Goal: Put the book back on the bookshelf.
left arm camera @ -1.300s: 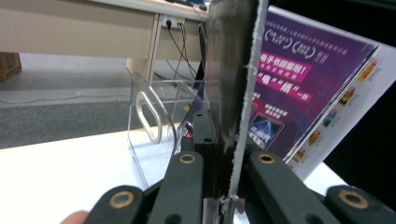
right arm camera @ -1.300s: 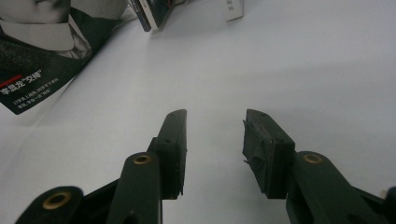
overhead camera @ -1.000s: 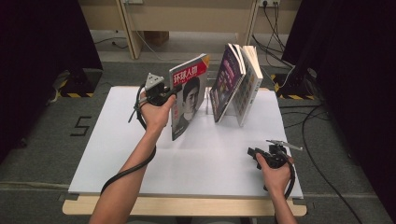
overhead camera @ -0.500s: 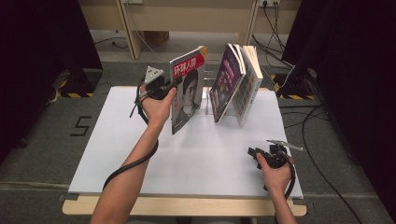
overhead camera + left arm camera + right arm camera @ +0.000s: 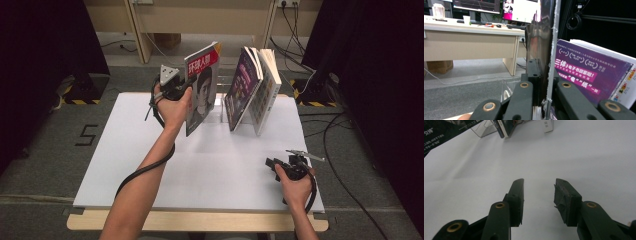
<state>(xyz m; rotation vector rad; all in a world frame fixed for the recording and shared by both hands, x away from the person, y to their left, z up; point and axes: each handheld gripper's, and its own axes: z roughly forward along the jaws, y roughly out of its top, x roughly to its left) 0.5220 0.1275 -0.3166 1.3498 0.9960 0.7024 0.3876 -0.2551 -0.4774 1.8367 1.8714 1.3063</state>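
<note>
The white table [image 5: 150, 150] lies before you on a wooden base, its near half bare; grey carpet surrounds it, dark curtains close the left and right sides, and a wooden desk [image 5: 469, 42] with monitors stands beyond the far edge.

Your left gripper [image 5: 186, 85] is raised above the table's far-left part. Its jaws are clamped on the edge of the magazine [image 5: 202, 87], which hangs upright, clear of the surface, its red-topped cover facing you. In the left gripper view the magazine's edge [image 5: 549, 50] runs straight up between the two jaws.

Just right of the magazine, with a gap between, a clear stand [image 5: 220, 107] near the far edge carries the leaning books [image 5: 252, 90]: a purple-covered one [image 5: 586, 75] in front and pale ones behind it.

Your right gripper [image 5: 270, 164] rests low over the near-right part of the table, well apart from the books. Its jaws stand wide apart with nothing between them; the right gripper view shows bare white surface ahead of its fingertips [image 5: 517, 195].

Open room lies across the middle and left of the table; cables trail on the floor past the right edge.
</note>
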